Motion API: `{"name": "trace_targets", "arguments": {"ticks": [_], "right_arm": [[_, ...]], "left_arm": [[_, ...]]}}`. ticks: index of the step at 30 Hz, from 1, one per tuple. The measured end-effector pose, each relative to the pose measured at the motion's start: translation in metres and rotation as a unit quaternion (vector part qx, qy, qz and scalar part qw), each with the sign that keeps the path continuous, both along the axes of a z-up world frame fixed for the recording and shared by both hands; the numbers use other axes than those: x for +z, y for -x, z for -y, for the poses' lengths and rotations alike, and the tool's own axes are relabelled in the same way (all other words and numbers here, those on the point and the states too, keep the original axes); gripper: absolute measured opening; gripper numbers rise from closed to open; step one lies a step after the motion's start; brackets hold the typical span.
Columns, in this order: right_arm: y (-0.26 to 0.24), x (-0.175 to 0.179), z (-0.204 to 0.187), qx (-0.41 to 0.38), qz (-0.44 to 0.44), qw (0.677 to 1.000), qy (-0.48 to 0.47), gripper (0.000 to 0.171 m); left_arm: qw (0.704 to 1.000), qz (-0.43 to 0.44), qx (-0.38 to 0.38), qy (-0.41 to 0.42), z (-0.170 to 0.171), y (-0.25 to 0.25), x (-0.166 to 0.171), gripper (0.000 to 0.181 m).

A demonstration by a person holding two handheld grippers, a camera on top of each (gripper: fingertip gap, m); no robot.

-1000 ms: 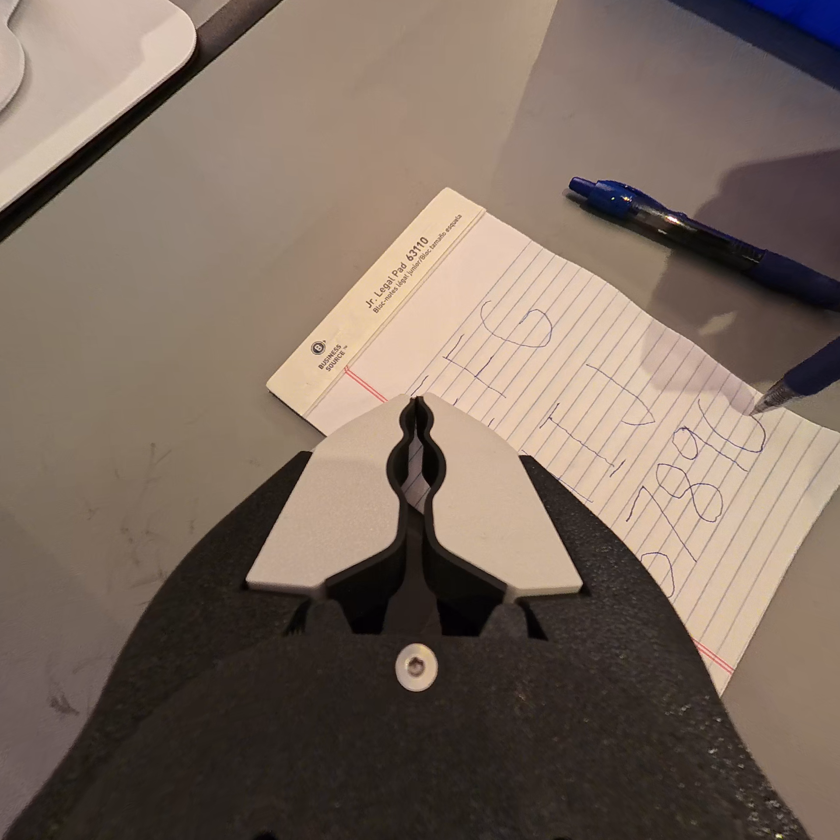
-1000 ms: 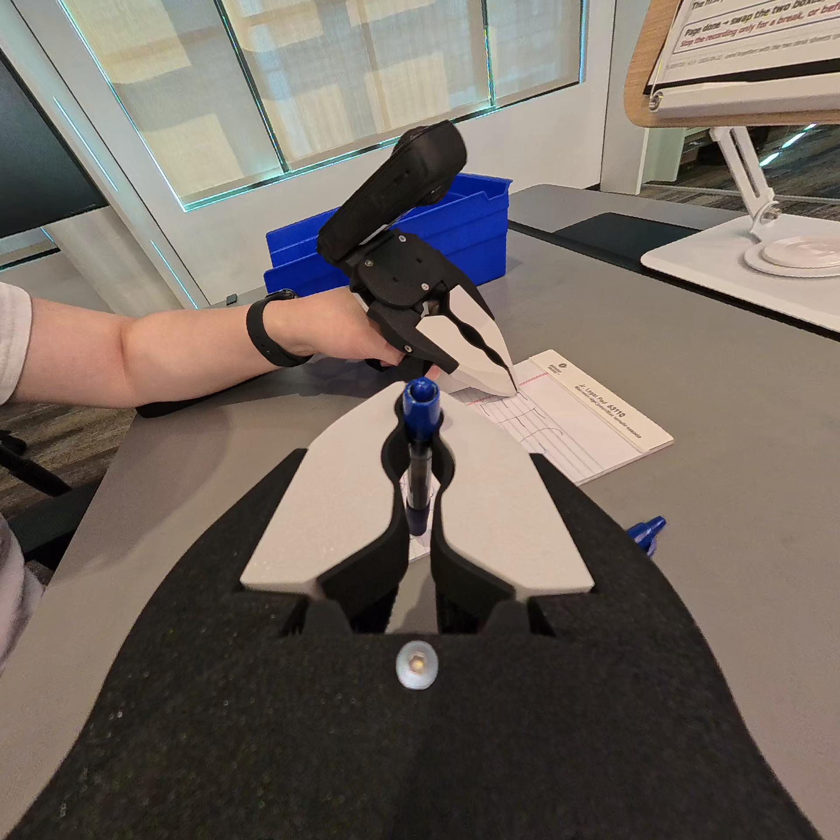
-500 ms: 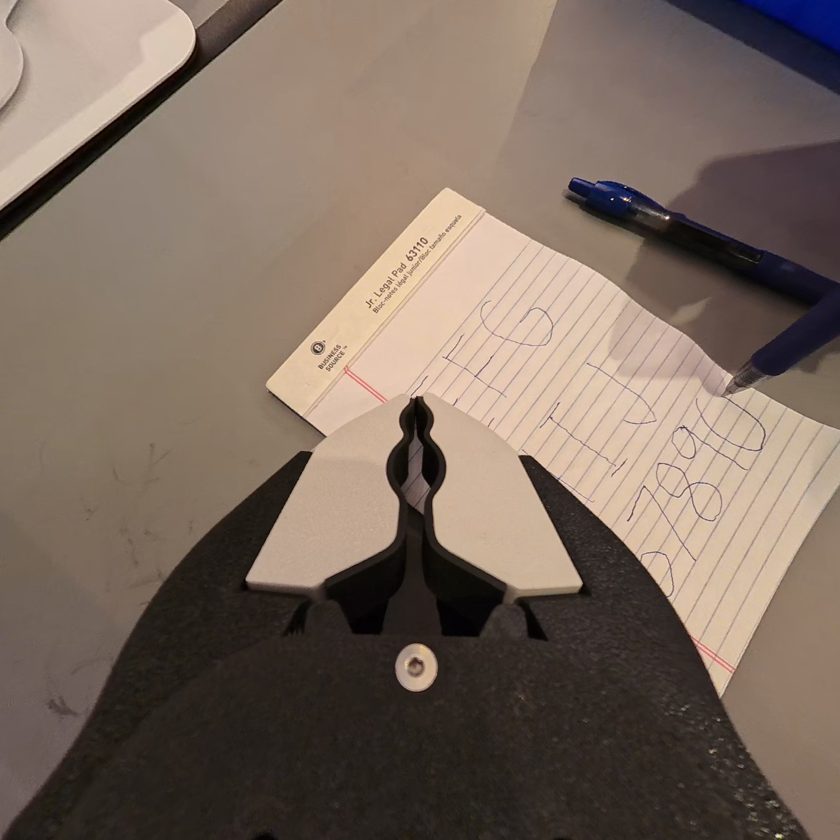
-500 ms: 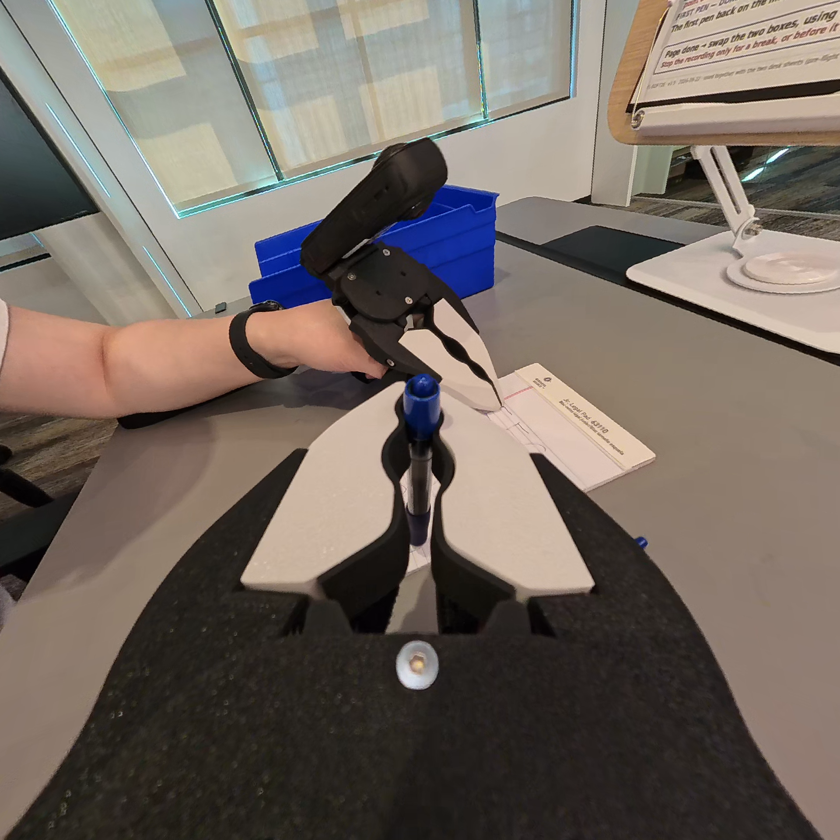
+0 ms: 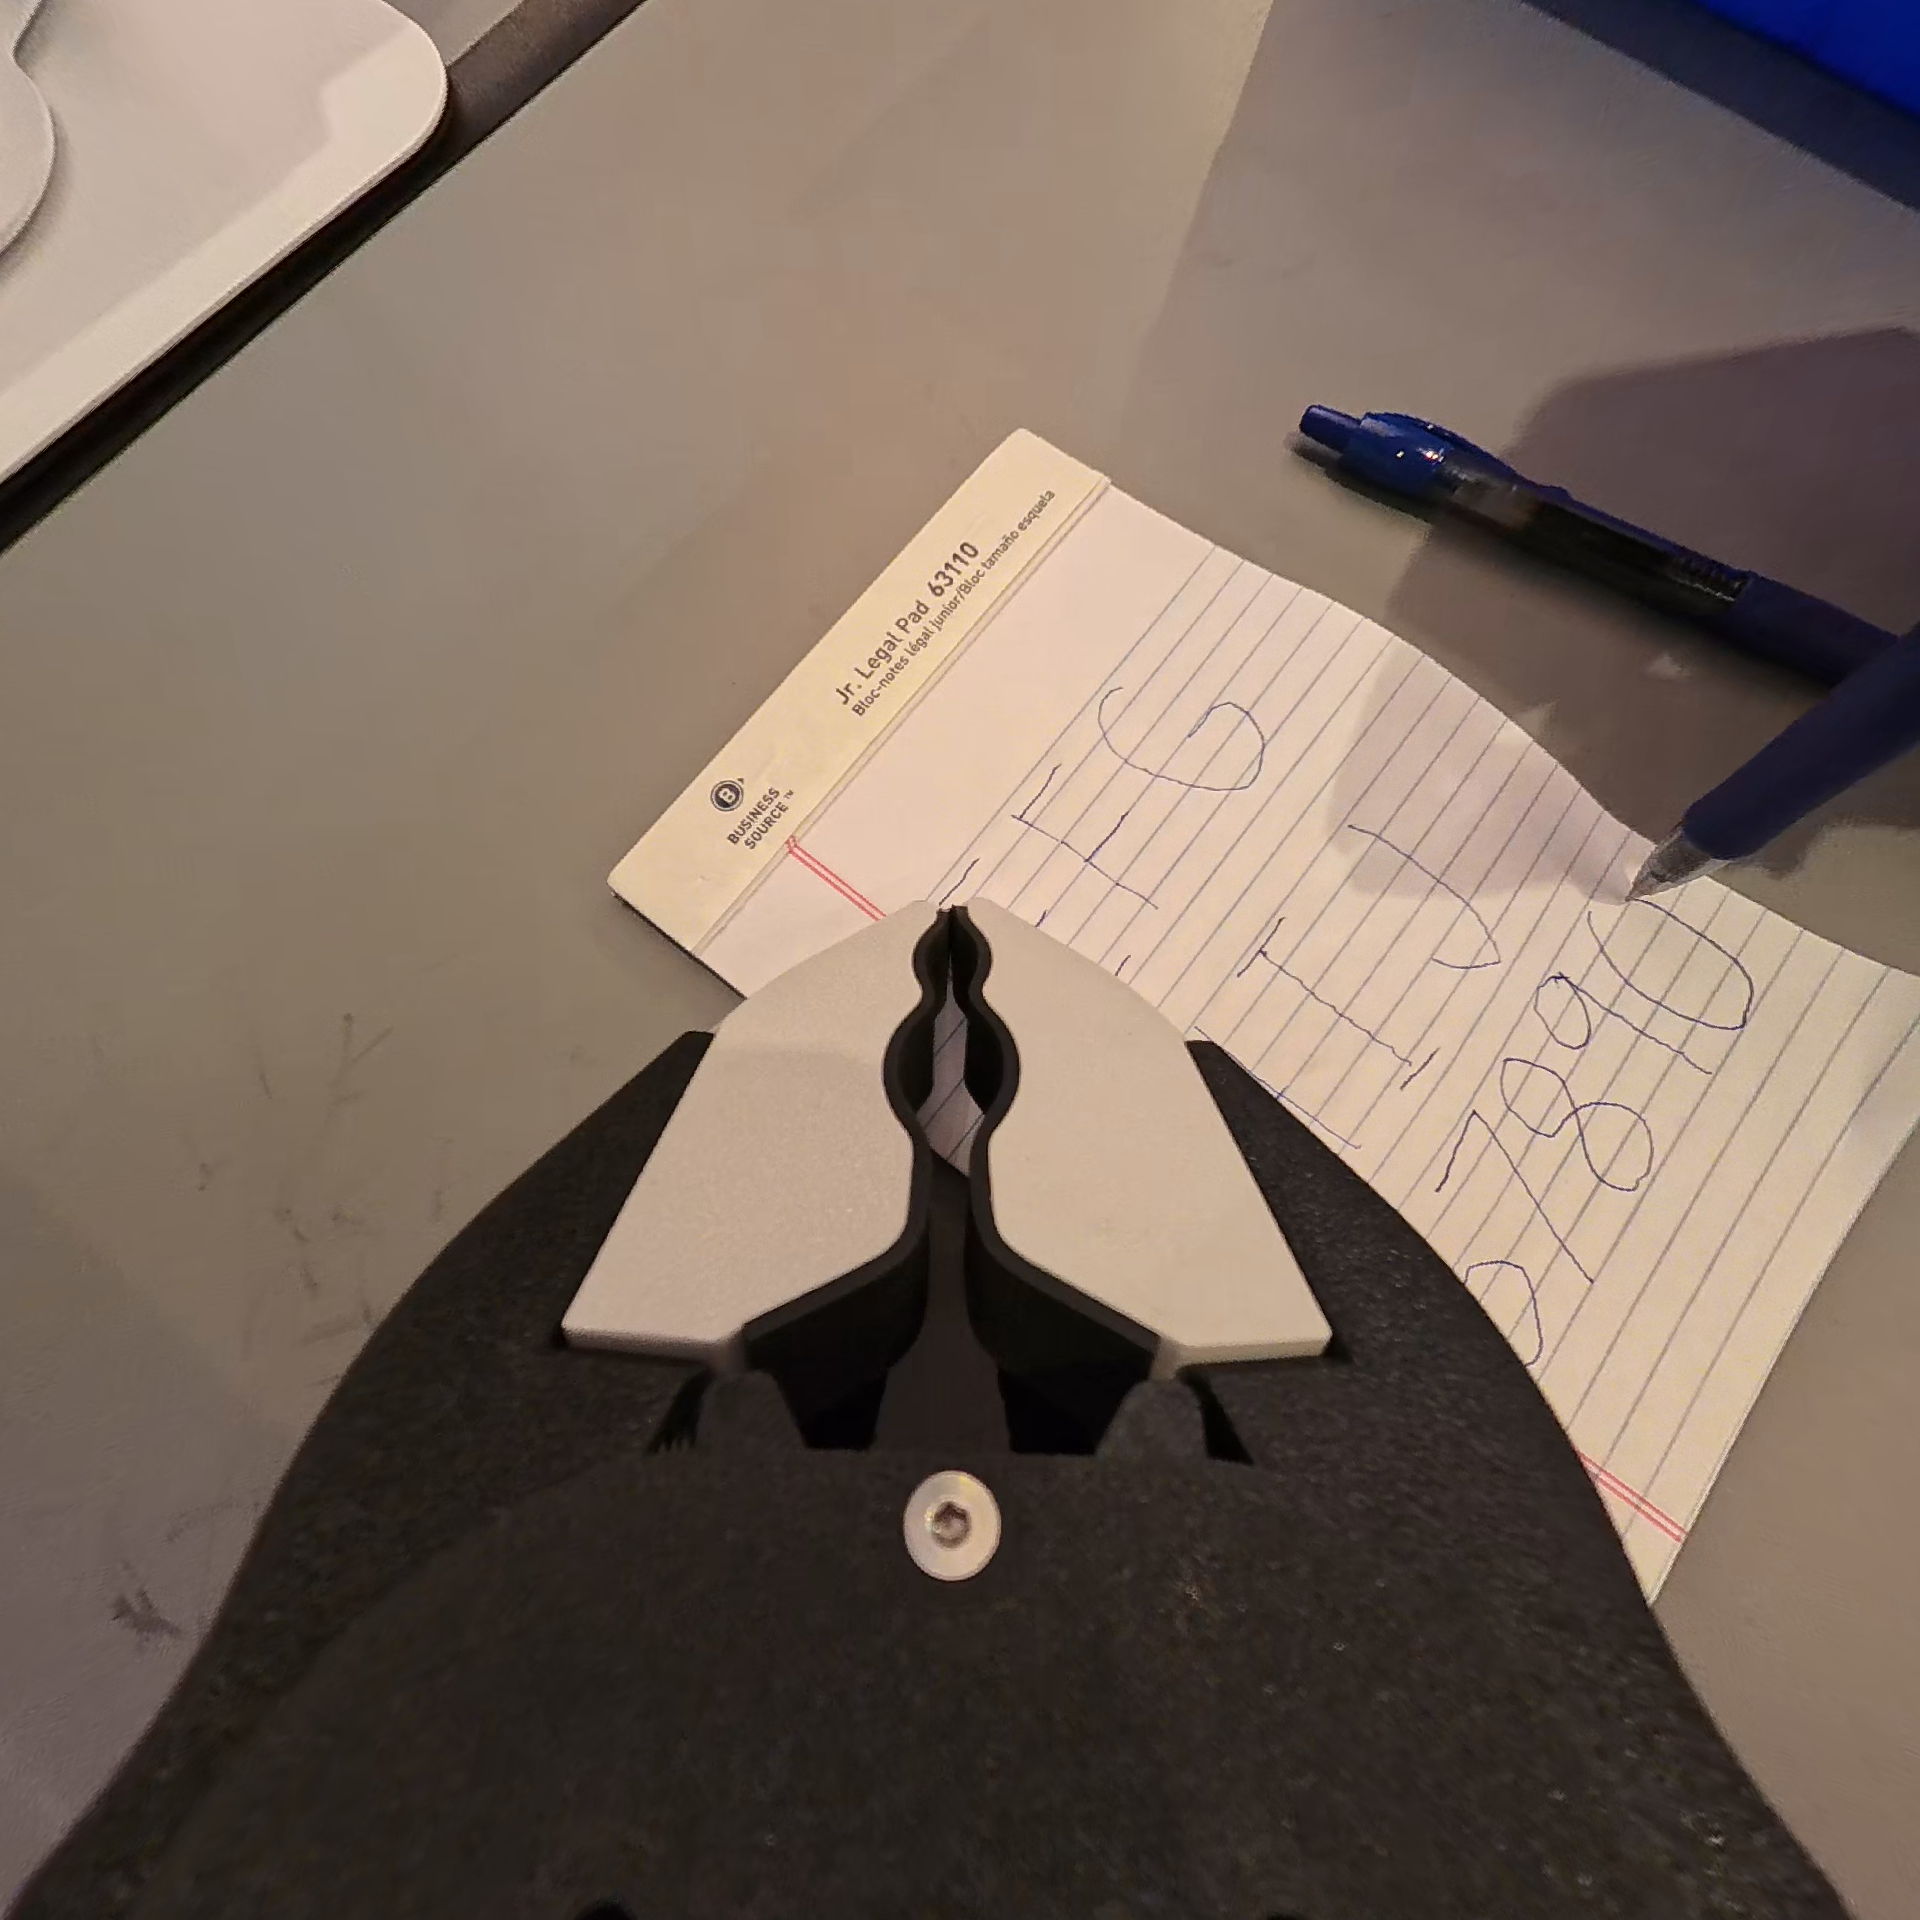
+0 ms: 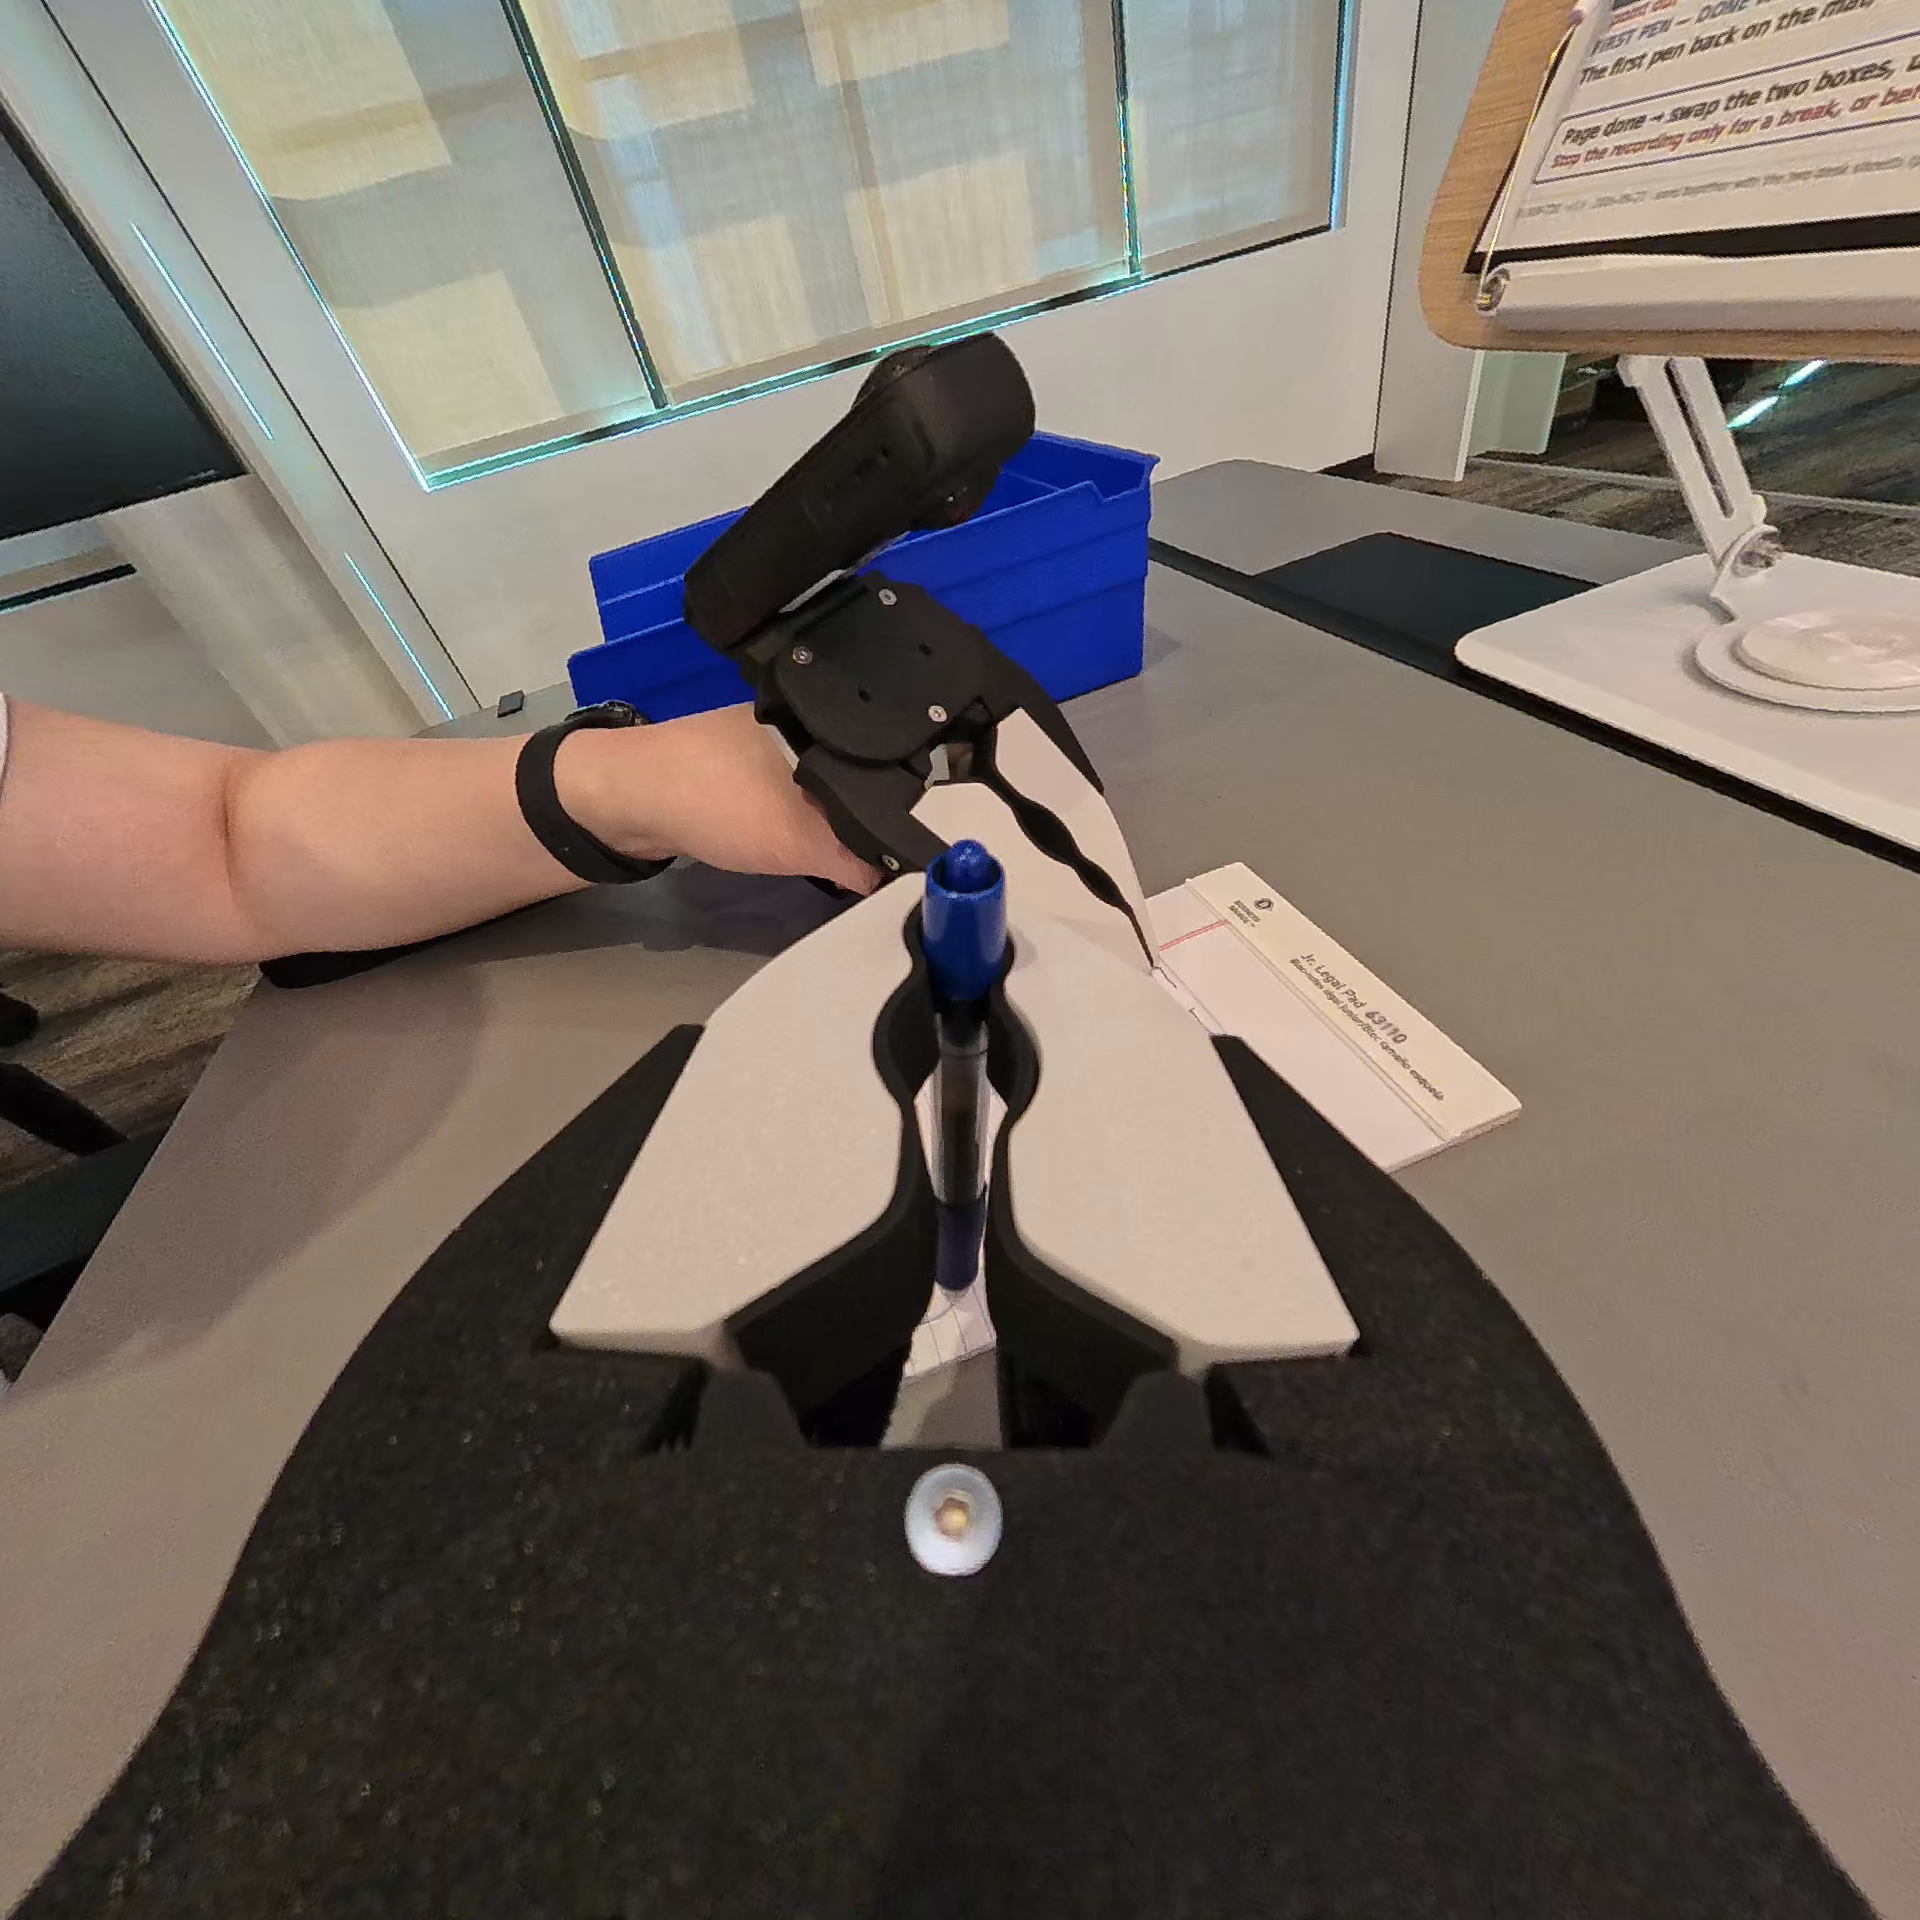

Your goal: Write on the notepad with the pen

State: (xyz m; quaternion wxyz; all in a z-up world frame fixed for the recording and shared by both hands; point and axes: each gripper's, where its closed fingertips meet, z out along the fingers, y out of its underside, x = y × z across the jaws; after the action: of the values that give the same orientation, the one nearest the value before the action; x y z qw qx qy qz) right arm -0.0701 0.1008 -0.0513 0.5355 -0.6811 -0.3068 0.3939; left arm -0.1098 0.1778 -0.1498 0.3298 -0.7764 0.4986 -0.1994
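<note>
A white lined notepad with blue handwriting lies on the grey table; it also shows in the right wrist view. My left gripper is shut and empty, with its tips resting on the pad's near corner by the red margin; the right wrist view shows it too. My right gripper is shut on a blue pen held steeply. That pen comes in from the right in the left wrist view, its tip at the page just above the written figures.
A second blue pen lies on the table beyond the pad. A blue bin stands at the back. A white stand base carrying a board of sheets is at the right. A person's forearm holds the left gripper. The left gripper's tips are roughly 12 cm from the right gripper's.
The pen tip has moved a little up and to the left across the page, away from the last written figure. The left gripper has stayed on the pad.
</note>
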Motion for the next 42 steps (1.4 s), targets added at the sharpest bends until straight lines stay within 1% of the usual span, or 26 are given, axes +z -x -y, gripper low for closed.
{"name": "trace_targets", "arguments": {"ticks": [42], "right_arm": [[0.020,0.002,-0.007,0.022,0.007,1.000,-0.021,0.004]], "left_arm": [[1.000,-0.001,0.000,0.000,0.000,0.000,0.000,0.000]]}}
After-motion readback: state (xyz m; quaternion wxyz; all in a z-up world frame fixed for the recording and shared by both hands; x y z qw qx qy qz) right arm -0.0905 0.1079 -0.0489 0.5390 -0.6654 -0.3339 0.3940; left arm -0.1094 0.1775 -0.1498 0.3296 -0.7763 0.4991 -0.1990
